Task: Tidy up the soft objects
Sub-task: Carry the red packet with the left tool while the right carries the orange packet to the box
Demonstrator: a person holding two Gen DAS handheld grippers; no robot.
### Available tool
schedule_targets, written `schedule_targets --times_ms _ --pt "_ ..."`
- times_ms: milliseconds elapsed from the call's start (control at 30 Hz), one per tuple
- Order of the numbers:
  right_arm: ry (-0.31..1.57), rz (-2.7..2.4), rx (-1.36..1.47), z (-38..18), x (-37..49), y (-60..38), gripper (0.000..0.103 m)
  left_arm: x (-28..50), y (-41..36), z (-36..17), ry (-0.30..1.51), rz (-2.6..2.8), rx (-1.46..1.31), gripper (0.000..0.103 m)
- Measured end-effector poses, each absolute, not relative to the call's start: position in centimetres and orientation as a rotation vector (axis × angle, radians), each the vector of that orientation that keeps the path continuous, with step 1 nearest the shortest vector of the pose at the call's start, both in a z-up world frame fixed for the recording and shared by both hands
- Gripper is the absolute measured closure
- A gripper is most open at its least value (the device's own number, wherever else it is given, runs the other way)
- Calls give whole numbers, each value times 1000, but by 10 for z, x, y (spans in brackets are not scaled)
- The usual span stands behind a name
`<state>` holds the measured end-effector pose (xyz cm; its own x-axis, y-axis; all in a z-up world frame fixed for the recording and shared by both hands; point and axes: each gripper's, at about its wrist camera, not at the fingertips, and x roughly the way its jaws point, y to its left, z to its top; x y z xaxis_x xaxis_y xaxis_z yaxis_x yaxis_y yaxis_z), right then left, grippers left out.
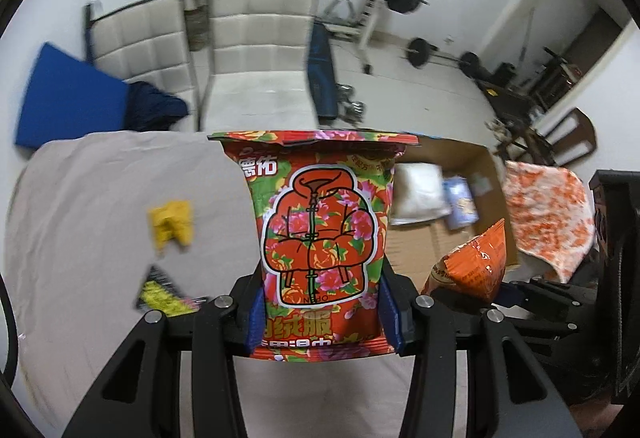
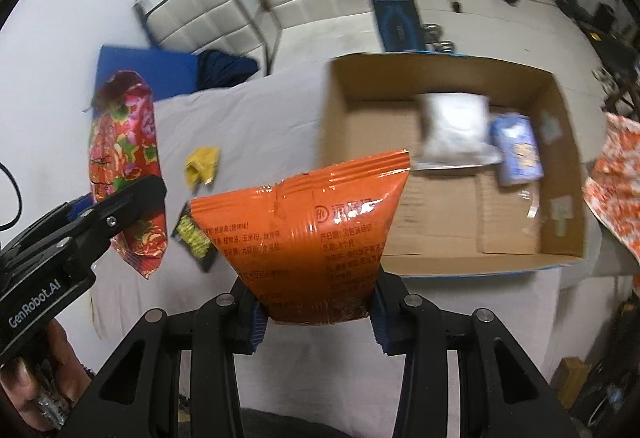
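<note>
Red floral packet [image 1: 324,238] clamped in left tool [image 1: 323,312], above the grey-sheeted desk [image 1: 100,198]; orange snack bag [image 2: 308,234] clamped in right tool [image 2: 318,312], raised beside cardboard box [image 2: 560,110] at desk's far edge; yellow pouch [image 2: 202,166] lies mid-desk

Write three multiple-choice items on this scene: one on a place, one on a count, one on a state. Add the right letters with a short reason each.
1. Where is the white pouch?
A. on the cloth-covered table
B. inside the cardboard box
C. on a chair

2. How many packets lie loose on the grey cloth?
A. two
B. four
C. none

3. What is the right tool doing?
A. standing open and bare
B. clamping the orange bag
C. clamping the floral red pack

Answers
1 B: the pouch lies on the box floor beside a blue packet.
2 A: only the yellow packet and the black-and-yellow packet rest there.
3 B: its pads press the orange bag's lower end; the left tool holds the floral pack.
</note>
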<state>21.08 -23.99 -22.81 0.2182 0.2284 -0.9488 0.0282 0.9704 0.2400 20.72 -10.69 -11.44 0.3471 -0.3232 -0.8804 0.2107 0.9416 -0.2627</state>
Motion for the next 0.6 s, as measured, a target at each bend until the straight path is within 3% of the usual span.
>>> schedule_targets --times_ms 300,600 --pt "1357 -27 286 -243 222 -364 59 248 -208 -136 1251 -457 -90 60" --pt "1443 -102 257 -304 256 -428 59 293 -256 -173 1333 -416 -34 60"
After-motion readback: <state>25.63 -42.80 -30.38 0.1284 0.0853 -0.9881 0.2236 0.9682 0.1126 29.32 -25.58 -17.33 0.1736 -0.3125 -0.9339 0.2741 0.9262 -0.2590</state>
